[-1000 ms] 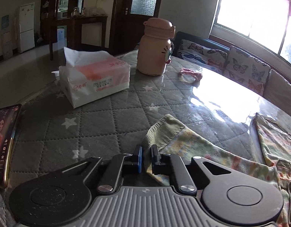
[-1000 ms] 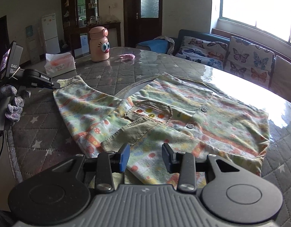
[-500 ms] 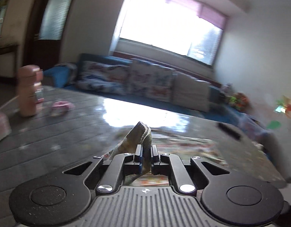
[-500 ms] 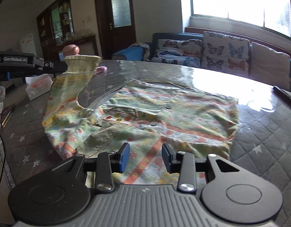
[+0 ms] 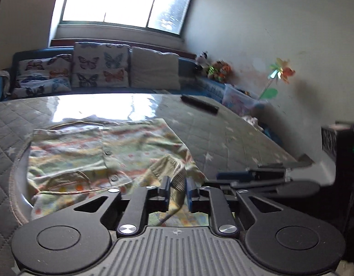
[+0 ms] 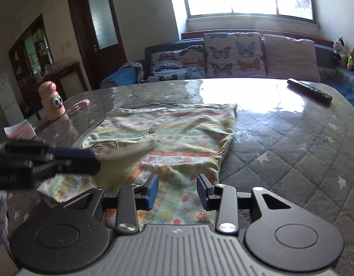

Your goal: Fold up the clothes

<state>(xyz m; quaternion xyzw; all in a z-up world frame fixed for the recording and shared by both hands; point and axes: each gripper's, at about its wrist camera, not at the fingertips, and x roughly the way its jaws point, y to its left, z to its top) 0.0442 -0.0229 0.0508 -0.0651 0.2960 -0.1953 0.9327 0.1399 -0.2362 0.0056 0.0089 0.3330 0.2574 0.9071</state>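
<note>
Opening, the left gripper (image 5: 177, 189) fingers straddle the shirt's (image 5: 89, 151) sleeve; right gripper (image 6: 177, 192) gapes above it.

Soft printed cloth shirt (image 6: 177, 126) on a glossy, quilted table cover (image 6: 292, 142); grippers of matt black plastic with blue pads (image 6: 152, 189).

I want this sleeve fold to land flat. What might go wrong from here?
1. The left gripper is opening with the sleeve between its jaws; the bunched cloth may drop crumpled onto the shirt instead of flat.
2. The right gripper hovers open over the near hem, close to the left one, so they could bump.
3. The glossy table may let the shirt slide.
</note>
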